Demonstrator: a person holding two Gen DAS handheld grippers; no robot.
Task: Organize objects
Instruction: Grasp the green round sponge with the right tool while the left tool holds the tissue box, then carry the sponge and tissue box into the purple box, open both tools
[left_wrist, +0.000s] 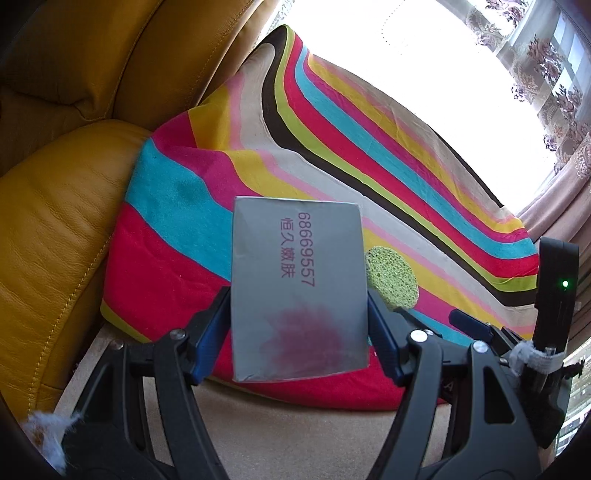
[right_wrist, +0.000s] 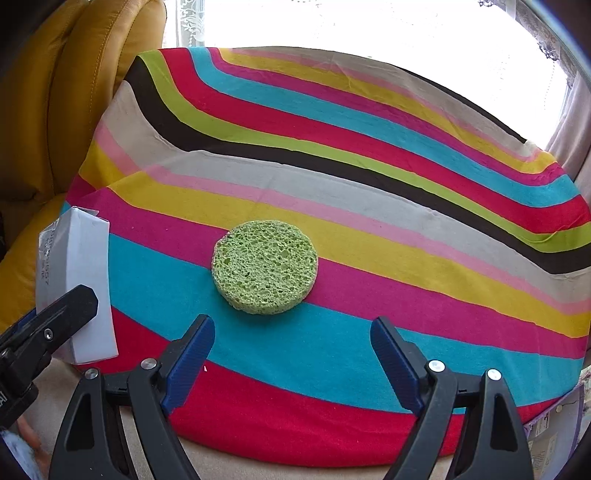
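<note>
My left gripper (left_wrist: 299, 314) is shut on a grey box (left_wrist: 297, 288) with red print and a red flower, its blue pads pressing both long sides above the striped cloth (left_wrist: 177, 221). The same box (right_wrist: 79, 280) shows at the left edge of the right wrist view, with a left finger (right_wrist: 70, 310) on it. A round green sponge (right_wrist: 265, 266) lies flat on the cloth (right_wrist: 369, 221), just ahead of my right gripper (right_wrist: 293, 332), which stands open with nothing between its pads. In the left wrist view the sponge (left_wrist: 393, 278) peeks out behind the box's right side.
A mustard leather sofa (left_wrist: 55, 221) runs along the left of the cloth. A bright window with patterned curtains (left_wrist: 546, 92) lies beyond. The right gripper's body (left_wrist: 550, 314) stands at the right edge of the left wrist view. Printed papers (right_wrist: 554, 435) sit at the lower right.
</note>
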